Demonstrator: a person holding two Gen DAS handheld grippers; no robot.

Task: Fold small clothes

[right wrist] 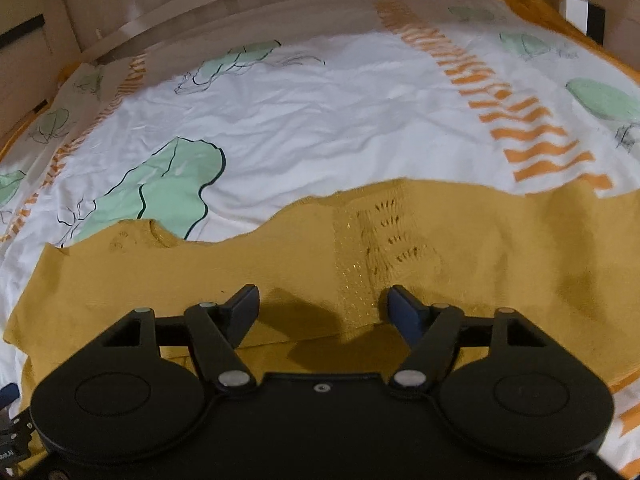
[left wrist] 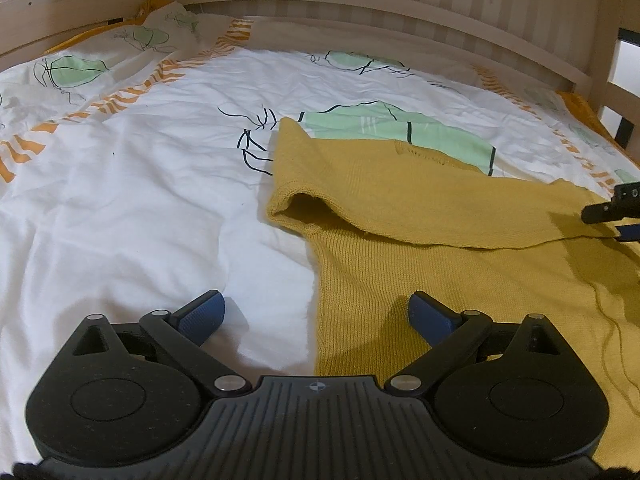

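A mustard-yellow knit sweater (left wrist: 420, 208) lies on the bed with its upper part folded over its lower part. It also shows in the right wrist view (right wrist: 280, 272), spread wide with an openwork strip down its middle. My left gripper (left wrist: 316, 312) is open and empty, low over the sweater's left edge, with one finger over the sheet and one over the knit. My right gripper (right wrist: 322, 308) is open and empty just above the folded edge. Its tip shows at the right border of the left wrist view (left wrist: 612, 208).
The bed is covered by a white sheet (left wrist: 140, 200) with green shapes and orange stripes. A wooden slatted bed frame (left wrist: 360, 12) runs along the far side and the right end. A loose yellow thread (left wrist: 612, 320) trails over the sweater at the right.
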